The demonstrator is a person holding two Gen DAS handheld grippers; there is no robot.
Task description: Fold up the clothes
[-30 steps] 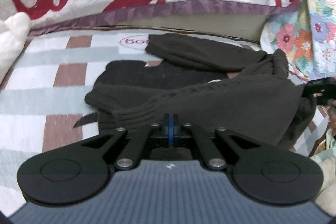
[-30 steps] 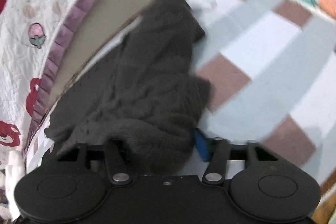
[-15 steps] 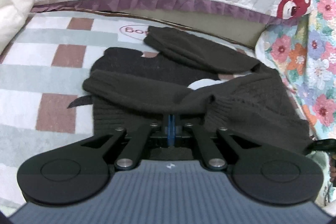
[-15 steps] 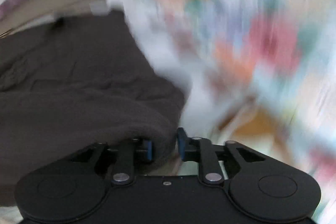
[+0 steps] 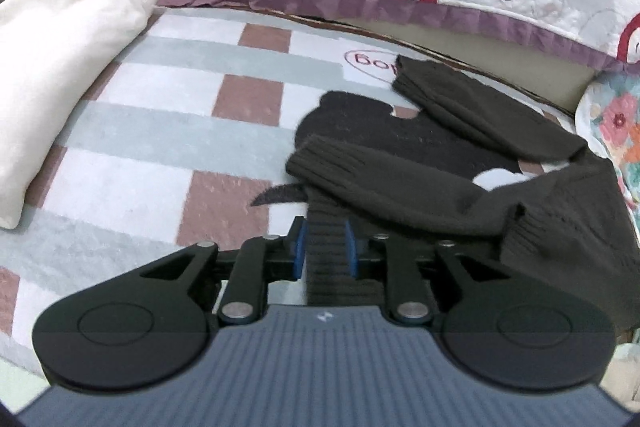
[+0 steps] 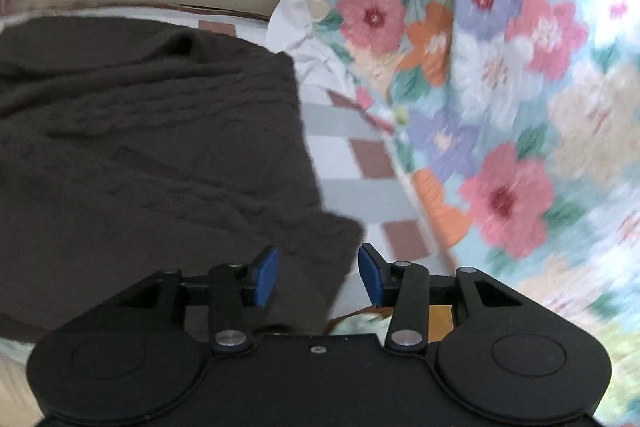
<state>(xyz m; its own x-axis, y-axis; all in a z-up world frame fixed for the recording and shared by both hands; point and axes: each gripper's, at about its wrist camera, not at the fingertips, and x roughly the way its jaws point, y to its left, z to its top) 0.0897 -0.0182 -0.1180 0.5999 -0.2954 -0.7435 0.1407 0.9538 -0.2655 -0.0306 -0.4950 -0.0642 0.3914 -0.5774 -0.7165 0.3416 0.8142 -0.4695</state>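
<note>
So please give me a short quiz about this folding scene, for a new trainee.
1. True or false: the left claw has ribbed fabric of the dark sweater between its pads.
2. The right claw is: A open, B shut on the sweater, C out of view.
3. What white thing lies at the left on the checked blanket?

Key: 1 true; 2 A; 3 the white pillow.

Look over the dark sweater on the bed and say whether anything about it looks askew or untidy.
Yes. The dark sweater is not flat: one sleeve lies slanted across the body, the other sleeve angles away behind it, and a dark strip pokes out from beneath onto the checked bedcover.
</note>
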